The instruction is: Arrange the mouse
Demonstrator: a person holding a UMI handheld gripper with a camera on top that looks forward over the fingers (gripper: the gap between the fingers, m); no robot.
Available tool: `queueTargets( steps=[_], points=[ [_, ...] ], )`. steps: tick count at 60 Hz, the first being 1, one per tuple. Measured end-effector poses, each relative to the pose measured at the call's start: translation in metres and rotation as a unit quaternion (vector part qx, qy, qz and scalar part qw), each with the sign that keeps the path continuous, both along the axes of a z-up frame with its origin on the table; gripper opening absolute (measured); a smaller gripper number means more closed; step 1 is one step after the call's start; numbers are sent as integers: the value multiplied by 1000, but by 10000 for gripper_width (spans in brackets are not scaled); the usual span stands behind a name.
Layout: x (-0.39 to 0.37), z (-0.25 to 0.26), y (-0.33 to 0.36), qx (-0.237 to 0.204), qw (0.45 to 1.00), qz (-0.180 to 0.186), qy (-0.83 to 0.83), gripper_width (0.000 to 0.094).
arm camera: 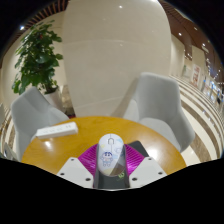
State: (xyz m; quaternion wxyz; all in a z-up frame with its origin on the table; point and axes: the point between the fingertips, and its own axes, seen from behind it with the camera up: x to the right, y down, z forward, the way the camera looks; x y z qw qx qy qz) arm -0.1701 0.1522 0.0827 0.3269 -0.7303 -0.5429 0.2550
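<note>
My gripper (pixel 111 170) has the white mouse (pixel 110 156) pinched between its pink pads (pixel 90 158), the fingers closed partway to its width and pressing both sides. The mouse points ahead, over the round wooden table (pixel 60 152). A white remote (pixel 57 130) (long, flat) lies further left. Two grey chairs (pixel 160 108) stand beyond.

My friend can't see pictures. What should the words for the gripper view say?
A white computer mouse sits between the two fingers of a hand-held gripper, over a round wooden table. A flat white object lies farther back on the table, with two grey chairs behind it, a wide pale column and a leafy green plant.
</note>
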Motion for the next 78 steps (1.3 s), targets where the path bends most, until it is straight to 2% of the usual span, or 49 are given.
queueTargets(
  steps=[7, 10, 19, 29, 35, 37, 45, 55, 68, 78],
  points=[
    [16, -44, 4, -10, 999, -17, -45, 359],
    [29, -71, 14, -19, 998, -18, -55, 358],
    [46, -105, 10, -31, 996, -12, -81, 368],
    [48, -110, 6, -31, 996, -9, -82, 503],
    [57, -101, 9, -24, 995, -21, -94, 892],
    [61, -91, 5, -25, 995, -21, -89, 854],
    [101, -45, -38, -21, 997, -1, -78, 862],
    [188, -5, -109, -33, 995, 42, -88, 854],
    [303, 13, -177, -23, 994, 36, -96, 852],
    [348, 15, -187, -4, 994, 32, -101, 852]
  ],
)
